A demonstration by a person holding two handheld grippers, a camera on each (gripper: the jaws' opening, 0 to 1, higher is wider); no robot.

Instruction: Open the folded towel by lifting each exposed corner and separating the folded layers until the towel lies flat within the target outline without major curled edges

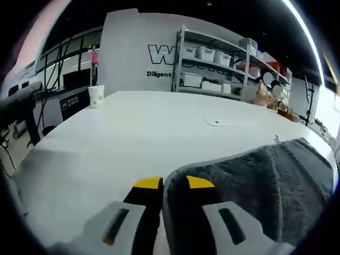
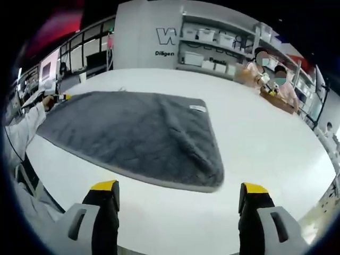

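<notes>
In the left gripper view, the left gripper (image 1: 174, 183) is seen nearly closed, its yellow-tipped jaws pinching an edge of the grey towel (image 1: 265, 175), which is draped over the right jaw and spread across the white table (image 1: 133, 133). A paper cup (image 1: 95, 96) is set far off near the table's edge. In the right gripper view, the right gripper (image 2: 179, 188) is held wide open above bare table, nothing between its jaws. Just beyond it the towel (image 2: 138, 133) is laid out, a white label (image 2: 197, 108) at its far corner. Storage shelves (image 2: 218, 50) are seen behind.
</notes>
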